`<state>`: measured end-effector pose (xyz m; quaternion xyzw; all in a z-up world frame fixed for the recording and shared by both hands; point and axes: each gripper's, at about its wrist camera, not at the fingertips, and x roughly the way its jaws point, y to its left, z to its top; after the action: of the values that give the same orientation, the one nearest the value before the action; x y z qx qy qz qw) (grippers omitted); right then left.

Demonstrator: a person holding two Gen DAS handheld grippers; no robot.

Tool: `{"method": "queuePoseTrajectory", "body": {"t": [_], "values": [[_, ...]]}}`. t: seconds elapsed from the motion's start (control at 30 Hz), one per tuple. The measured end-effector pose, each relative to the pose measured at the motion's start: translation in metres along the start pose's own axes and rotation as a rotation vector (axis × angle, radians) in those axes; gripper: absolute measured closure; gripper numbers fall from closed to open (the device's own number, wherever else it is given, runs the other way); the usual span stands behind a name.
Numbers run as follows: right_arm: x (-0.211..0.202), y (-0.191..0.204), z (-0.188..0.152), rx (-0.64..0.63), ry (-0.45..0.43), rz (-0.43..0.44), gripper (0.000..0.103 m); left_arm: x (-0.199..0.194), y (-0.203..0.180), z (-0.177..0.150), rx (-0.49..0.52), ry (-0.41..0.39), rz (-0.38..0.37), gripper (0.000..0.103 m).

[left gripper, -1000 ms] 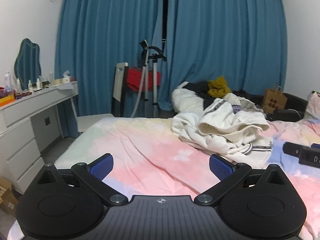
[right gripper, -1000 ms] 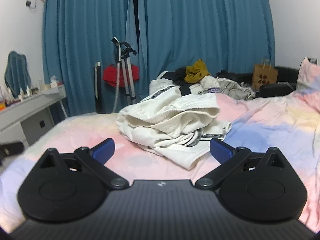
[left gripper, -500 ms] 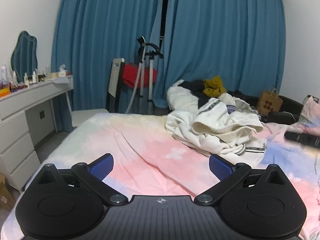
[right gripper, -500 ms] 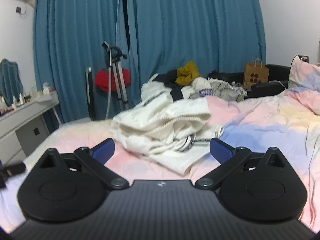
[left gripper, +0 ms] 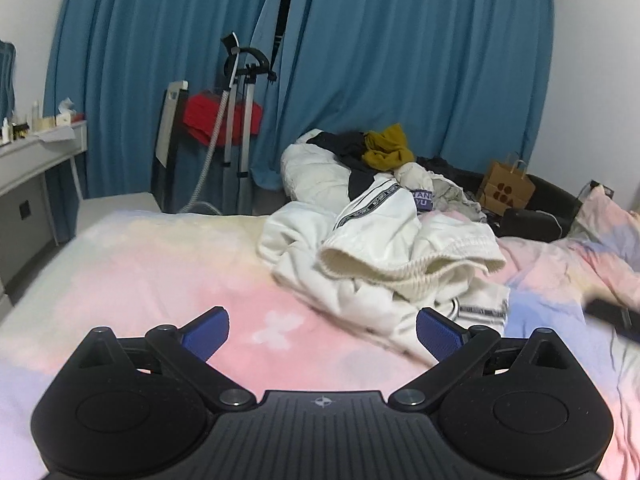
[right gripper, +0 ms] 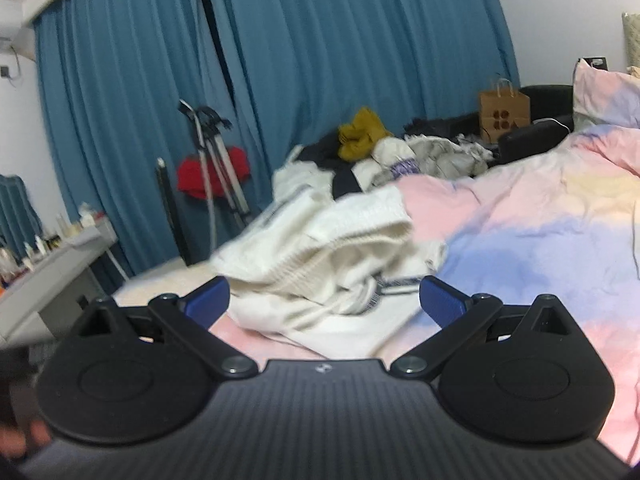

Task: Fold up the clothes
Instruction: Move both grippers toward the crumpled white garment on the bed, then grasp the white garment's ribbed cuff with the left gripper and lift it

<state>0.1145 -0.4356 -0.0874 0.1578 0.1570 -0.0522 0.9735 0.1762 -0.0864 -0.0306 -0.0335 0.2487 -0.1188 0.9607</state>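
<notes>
The jaws of the left gripper (left gripper: 322, 330) are standing wide apart and are holding nothing; its blue pads (left gripper: 438, 338) are hanging over the pink bedsheet (left gripper: 160, 280). The jaws of the right gripper (right gripper: 323, 298) are also spread wide and are gripping nothing. Between and just beyond them the white garment (right gripper: 328, 264) is lying in a crumpled heap on the bed, apart from both pads as far as can be told. In the left wrist view this white garment (left gripper: 400, 256) is sitting right of the centre. Behind it a pile of other clothes (left gripper: 384, 160) is lying, with a mustard piece (left gripper: 388, 148) on top. Farther back, blue curtains (left gripper: 400, 60) are hanging, and a brown paper bag (left gripper: 506, 190) is standing at the right.
</notes>
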Motion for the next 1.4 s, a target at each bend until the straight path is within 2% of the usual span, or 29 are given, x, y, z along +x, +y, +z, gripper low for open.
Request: {"method": "queuePoseTrajectory", "body": {"t": [0.3,0.47,0.57,0.67,0.73,0.8,0.87,0.93,1.1,1.17,1.27,1.4], "values": [[0.043,-0.053,-0.016,0.103,0.043,-0.017,0.0,0.142,-0.01,0.006,-0.163,0.006,-0.111,0.002],[0.067,-0.067,-0.023,0.164,0.072,0.04,0.0,0.202,-0.02,0.005,-0.202,0.012,-0.167,0.004],[0.076,-0.072,-0.028,0.192,0.079,0.039,0.0,0.234,-0.022,0.007,-0.258,0.021,-0.179,0.007],[0.084,-0.077,-0.033,0.22,0.091,0.032,0.0,0.259,-0.019,0.014,-0.334,0.035,-0.162,0.028],[0.088,-0.08,-0.036,0.237,0.1,0.028,0.0,0.273,-0.013,0.02,-0.416,0.045,-0.137,0.071],[0.093,-0.083,-0.04,0.254,0.108,0.024,0.0,0.281,-0.001,0.028,-0.536,0.088,-0.144,0.09],[0.093,-0.083,-0.041,0.245,0.1,0.022,0.0,0.276,0.001,0.038,-0.542,0.083,-0.135,0.094],[0.089,-0.081,-0.039,0.225,0.08,0.016,0.003,0.259,-0.002,0.05,-0.473,0.046,-0.143,0.095],[0.075,-0.076,-0.034,0.22,0.015,0.034,0.003,0.196,0.02,0.068,-0.445,0.002,-0.191,0.096],[0.071,-0.073,-0.032,0.232,0.001,0.055,0.003,0.165,0.036,0.072,-0.446,0.016,-0.193,0.096],[0.065,-0.067,-0.03,0.275,0.0,0.136,0.003,0.111,0.067,0.066,-0.43,0.029,-0.164,0.096],[0.054,-0.055,-0.028,0.304,0.024,0.244,0.003,0.034,0.128,0.049,-0.455,0.001,-0.104,0.096]]}}
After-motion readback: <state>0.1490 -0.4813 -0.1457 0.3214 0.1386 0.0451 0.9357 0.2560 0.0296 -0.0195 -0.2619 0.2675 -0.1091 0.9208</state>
